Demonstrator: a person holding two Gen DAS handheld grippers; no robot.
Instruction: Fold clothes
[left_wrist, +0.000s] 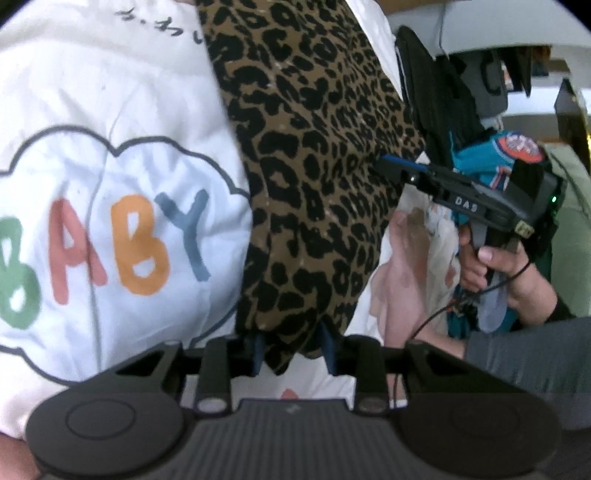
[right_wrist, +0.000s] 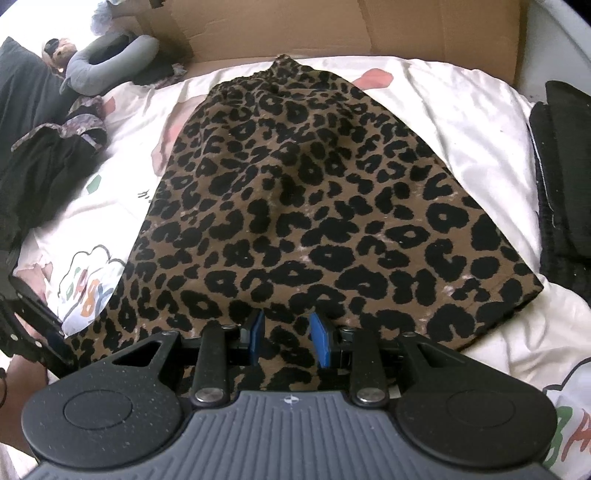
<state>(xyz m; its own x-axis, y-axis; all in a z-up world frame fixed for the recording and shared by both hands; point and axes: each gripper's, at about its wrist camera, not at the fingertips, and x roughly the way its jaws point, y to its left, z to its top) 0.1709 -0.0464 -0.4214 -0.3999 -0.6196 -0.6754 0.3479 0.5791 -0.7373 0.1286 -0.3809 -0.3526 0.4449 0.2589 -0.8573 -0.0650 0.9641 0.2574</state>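
Both jaws stand apart with leopard cloth between the blue pads, so neither is clamped; you look set to pinch, or have just let go, can't tell which. Your left gripper (left_wrist: 293, 350) sits at one edge of the leopard-print garment (left_wrist: 314, 177), fabric bulging down between its fingers. Your right gripper (right_wrist: 288, 339) sits at the near hem of the same garment (right_wrist: 314, 206), pads (right_wrist: 257, 332) either side of a strip of cloth, gap fairly narrow. From the right wrist view the garment lies spread mostly flat on the white BABY-print bedsheet (right_wrist: 461, 122), narrow end away from you near the cardboard box (right_wrist: 369, 29), wide hem toward you; it looks like a skirt, though that is a guess. Having both grippers on the hem makes sense: two grip points let you lift that edge evenly and carry it toward the far end for a fold. Folding looks barely begun, no crease showing. In the left wrist view your right hand (left_wrist: 495, 266) holds its gripper handle beside the cloth. A black garment pile (right_wrist: 561, 184) lies to the right, dark clothes (right_wrist: 44, 158) to the left, both off the leopard piece.
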